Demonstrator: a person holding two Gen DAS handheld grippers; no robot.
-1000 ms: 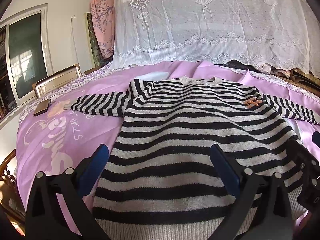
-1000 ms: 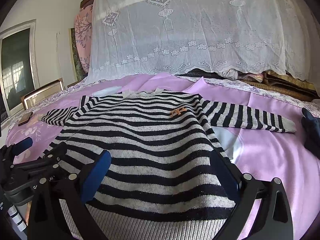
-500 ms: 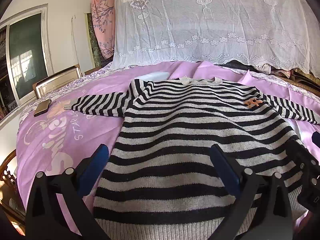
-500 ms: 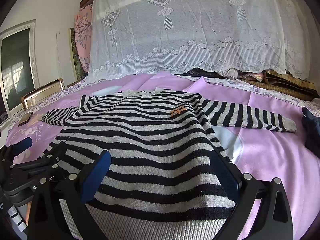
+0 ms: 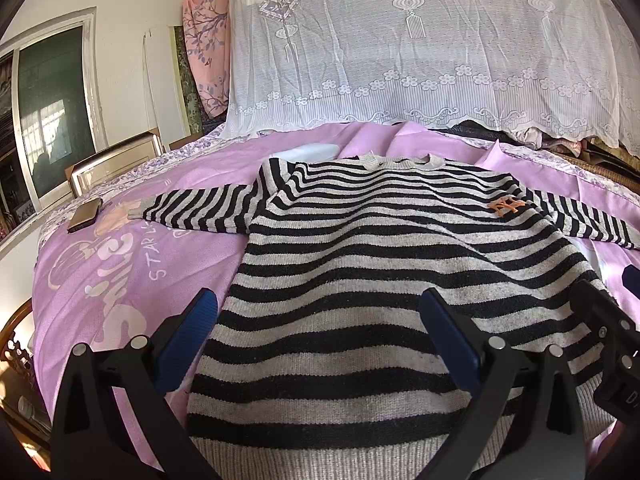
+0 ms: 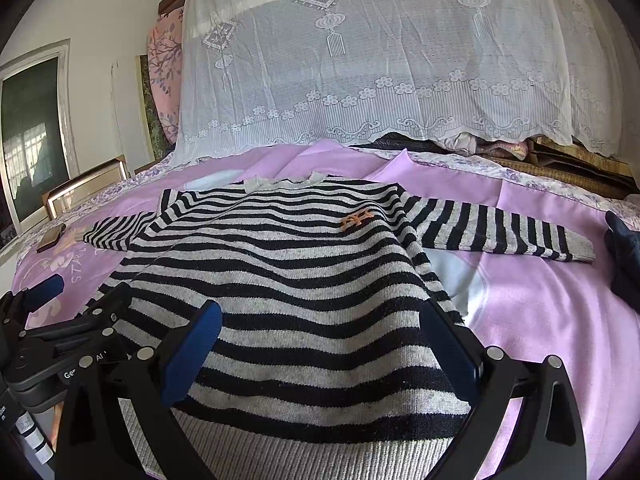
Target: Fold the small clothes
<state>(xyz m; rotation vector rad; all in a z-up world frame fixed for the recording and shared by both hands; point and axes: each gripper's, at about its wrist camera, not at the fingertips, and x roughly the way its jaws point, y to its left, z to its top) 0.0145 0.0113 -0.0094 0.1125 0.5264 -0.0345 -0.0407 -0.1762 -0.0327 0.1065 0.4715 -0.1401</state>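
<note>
Presently a black-and-grey striped sweater (image 5: 384, 276) lies flat, front up, on a bed covered with a pink sheet (image 5: 120, 280). Its grey ribbed hem is the part nearest both cameras, its collar the farthest, and both sleeves stretch out sideways from the body. A small orange emblem (image 5: 507, 207) sits on the sweater's chest.

The left hand-held gripper (image 5: 320, 340) hovers over the sweater's hem with its blue-padded fingers (image 5: 188, 340) spread wide apart, gripping nothing; one finger is over the pink sheet just beside the sweater's edge, the other over the stripes. The right hand-held gripper (image 6: 328, 348) hangs above the same hem, fingers likewise wide apart and empty. In the right wrist view the left hand-held gripper shows at the sweater's lower edge.

Beyond one sleeve cuff, a phone (image 5: 85, 215) rests on the sheet. Behind the sweater's collar a white lace cloth (image 5: 420, 52) drapes over a pile. Near the other cuff a dark garment (image 6: 624, 256) lies at the picture's edge.
</note>
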